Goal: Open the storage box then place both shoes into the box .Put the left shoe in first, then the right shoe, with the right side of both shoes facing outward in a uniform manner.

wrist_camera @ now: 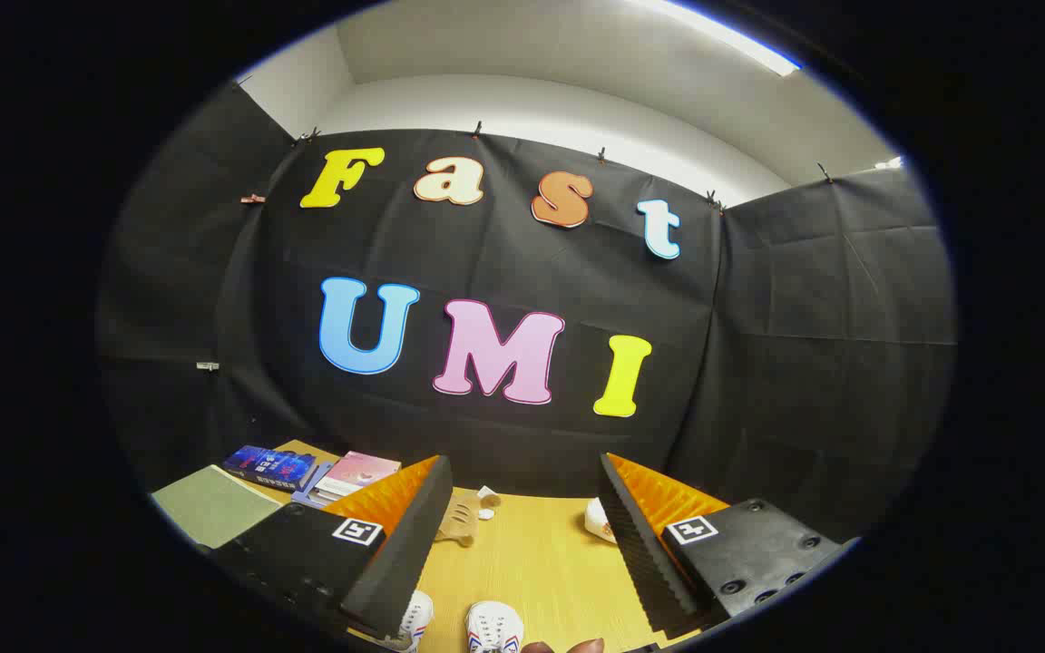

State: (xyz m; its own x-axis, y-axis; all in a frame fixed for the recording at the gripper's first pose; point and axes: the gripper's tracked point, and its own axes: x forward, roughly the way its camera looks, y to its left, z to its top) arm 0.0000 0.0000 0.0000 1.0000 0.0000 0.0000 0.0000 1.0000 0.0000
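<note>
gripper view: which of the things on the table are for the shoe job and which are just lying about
For the job:
- two white shoes, low between the fingers
- gripper, open and holding nothing

Just lying about:
- books beyond one finger
- green pad beside the books
- tan object on the wooden table
- white object by the other finger, too hidden to name

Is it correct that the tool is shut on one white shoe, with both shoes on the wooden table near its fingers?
Not quite. The gripper view shows the tool open, fingers wide apart and holding nothing. The two white shoes do lie on the wooden table near its fingers.
</note>
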